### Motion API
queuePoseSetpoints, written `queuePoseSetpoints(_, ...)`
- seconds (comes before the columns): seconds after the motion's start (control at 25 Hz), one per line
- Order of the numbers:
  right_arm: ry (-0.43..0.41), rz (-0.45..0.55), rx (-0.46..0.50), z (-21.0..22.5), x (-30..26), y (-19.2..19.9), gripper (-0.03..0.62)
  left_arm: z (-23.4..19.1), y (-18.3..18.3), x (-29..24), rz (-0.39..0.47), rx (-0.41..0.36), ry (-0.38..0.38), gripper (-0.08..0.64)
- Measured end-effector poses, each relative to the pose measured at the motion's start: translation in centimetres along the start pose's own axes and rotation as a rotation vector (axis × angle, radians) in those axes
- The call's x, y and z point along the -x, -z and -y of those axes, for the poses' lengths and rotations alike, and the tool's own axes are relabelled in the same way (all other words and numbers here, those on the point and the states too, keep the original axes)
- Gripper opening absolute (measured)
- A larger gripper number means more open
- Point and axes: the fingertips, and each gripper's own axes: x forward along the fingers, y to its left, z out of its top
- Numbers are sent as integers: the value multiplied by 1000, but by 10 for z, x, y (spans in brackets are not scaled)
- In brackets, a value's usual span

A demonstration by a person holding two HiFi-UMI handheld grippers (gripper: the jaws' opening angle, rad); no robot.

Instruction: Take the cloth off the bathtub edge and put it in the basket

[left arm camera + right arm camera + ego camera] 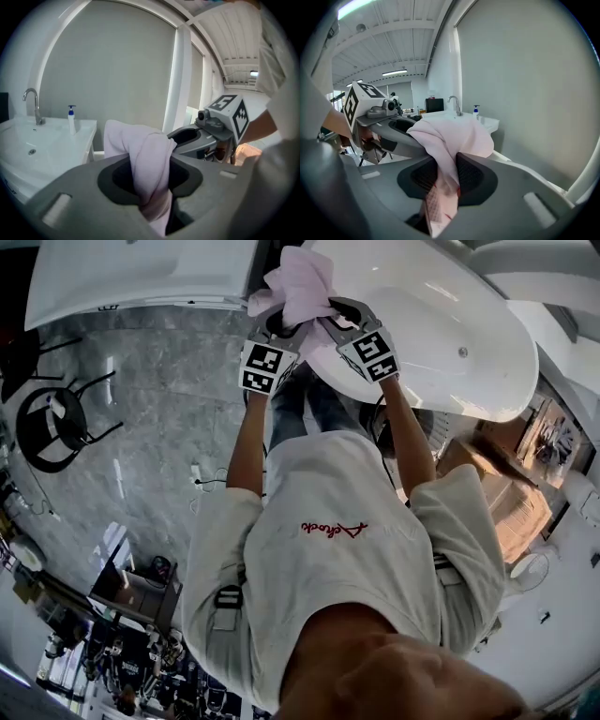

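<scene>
a bathroom with a grey marbled floor (159, 418). a white oval bathtub (459, 343) stands just ahead of the person, a black chair (47, 423) stands off to the left, and cluttered racks run along the lower left of the head view. the left gripper view shows a white basin (47, 140) with a curved tap (32, 101) and a blue-topped soap bottle (71, 121), all backed by a plain grey blind (117, 70).

the pale pink cloth (305, 282) is held in the air over the bathtub's near end, bunched between two grippers set side by side. the left gripper (278, 322) has its fingers (84, 187) pinching one gathered fold. the right gripper (339, 313) has its fingers (497, 187) pinching another.

the short stretch between the two grips runs left to right across the person's front. the loose bulk stands out beyond the fingertips, away from the person, and droops over itself. crumpled like this, its long axis cannot be told.
</scene>
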Motion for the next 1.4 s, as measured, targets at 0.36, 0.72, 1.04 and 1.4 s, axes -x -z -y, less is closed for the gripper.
queuePoseSetpoints(0.36, 131, 130, 73, 30, 47, -90, 109, 9, -105, 9, 119, -150, 3, 135)
queuePoseSetpoints(0.72, 238, 227, 175, 58, 91, -180, 109, 14, -206, 19, 250, -232, 19, 135)
queuePoseSetpoints(1.04, 330, 282, 212, 79, 127, -231, 109, 27, -268, 21, 311, -294, 32, 135)
queuePoseSetpoints(1.4, 403, 295, 208, 90, 161, -234, 109, 56, -288, 13, 322, -334, 84, 135)
